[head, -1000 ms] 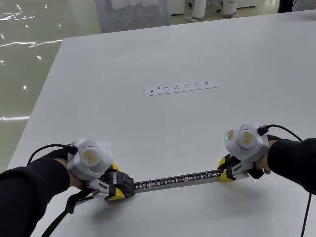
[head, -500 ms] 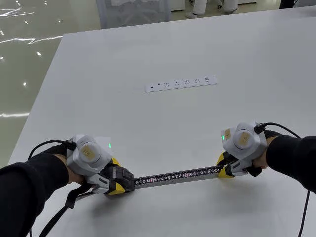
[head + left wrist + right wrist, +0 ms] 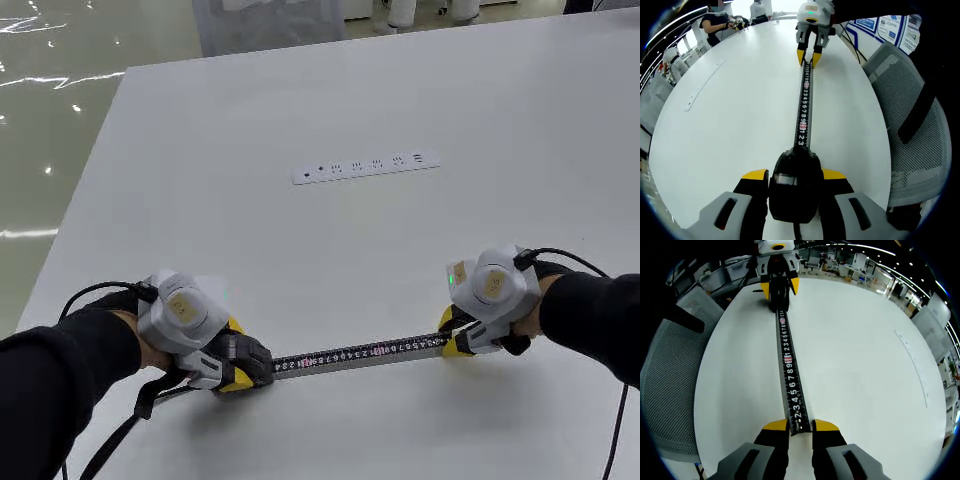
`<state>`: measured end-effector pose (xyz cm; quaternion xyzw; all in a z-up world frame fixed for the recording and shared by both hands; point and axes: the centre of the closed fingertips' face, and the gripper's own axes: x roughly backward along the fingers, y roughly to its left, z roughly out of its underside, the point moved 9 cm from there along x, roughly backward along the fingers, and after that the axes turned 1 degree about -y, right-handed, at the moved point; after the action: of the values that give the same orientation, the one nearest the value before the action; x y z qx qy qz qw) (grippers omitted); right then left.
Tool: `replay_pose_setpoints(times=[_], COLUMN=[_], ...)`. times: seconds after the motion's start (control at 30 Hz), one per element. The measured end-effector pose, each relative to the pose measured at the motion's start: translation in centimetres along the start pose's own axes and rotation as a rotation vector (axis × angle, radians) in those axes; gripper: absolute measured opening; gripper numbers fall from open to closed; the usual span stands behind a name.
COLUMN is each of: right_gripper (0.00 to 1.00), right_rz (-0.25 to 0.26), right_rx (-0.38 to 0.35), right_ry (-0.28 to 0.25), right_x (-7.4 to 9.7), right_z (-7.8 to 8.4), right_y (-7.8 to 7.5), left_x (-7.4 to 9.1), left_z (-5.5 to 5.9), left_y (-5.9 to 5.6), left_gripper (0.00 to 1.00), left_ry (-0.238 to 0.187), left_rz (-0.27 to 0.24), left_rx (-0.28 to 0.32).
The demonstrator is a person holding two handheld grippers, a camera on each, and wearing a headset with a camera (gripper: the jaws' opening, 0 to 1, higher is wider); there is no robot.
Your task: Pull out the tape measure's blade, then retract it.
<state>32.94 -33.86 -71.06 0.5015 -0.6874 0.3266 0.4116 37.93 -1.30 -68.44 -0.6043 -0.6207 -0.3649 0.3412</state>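
Black tape measure case [image 3: 792, 195] sits clamped in your left gripper [image 3: 794, 175]; your right gripper [image 3: 800, 426] pinches the end of the blade [image 3: 787, 365], which stretches between them across the white table [image 3: 350, 240].

White table [image 3: 400, 90], grey mesh chair [image 3: 885, 80] beside it (glossy floor [image 3: 50, 120]).

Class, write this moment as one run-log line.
left hand-held gripper: shut on tape measure case | right hand-held gripper: shut on blade | blade: pulled out along table | retraction: not done
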Motion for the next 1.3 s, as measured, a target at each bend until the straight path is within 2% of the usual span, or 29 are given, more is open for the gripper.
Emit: replay_pose_setpoints(times=[0.17,0.4,0.53,0.63,0.8,0.93,1.2,1.3], right_gripper=[0.13,0.12,0.17,0.19,0.25,0.3,0.36,0.39], right_rz=[-0.002,-0.003,0.022,0.04,0.071,0.086,0.133,0.166], right_rx=[-0.052,-0.061,-0.113,-0.124,-0.155,-0.181,-0.225,-0.272], right_ry=[-0.006,-0.016,-0.025,-0.038,-0.061,-0.07,-0.129,-0.164], right_x=[0.0,0.0,0.1,0.7,1.4,1.6,2.7,3.2], right_z=[0.1,0.2,0.5,0.8,0.8,0.8,1.0,1.5], right_y=[0.0,-0.1,-0.1,-0.2,-0.3,-0.2,0.8,1.2], left_x=[-0.2,-0.1,0.1,0.4,0.8,1.2,2.0,2.2], left_z=[0.3,0.4,0.8,1.2,1.4,1.4,1.5,1.8], left_y=[-0.2,-0.1,-0.1,0.0,0.0,0.2,0.2,-0.2], left_gripper=[0.35,0.36,0.35,0.36,0.38,0.44,0.56,0.63], left_ry=[-0.009,0.002,0.023,0.033,0.027,0.007,-0.043,-0.054], left_rz=[-0.018,-0.024,-0.03,-0.031,-0.049,-0.076,-0.127,-0.111], left_rx=[0.003,0.015,0.02,0.028,0.036,0.071,0.163,0.237])
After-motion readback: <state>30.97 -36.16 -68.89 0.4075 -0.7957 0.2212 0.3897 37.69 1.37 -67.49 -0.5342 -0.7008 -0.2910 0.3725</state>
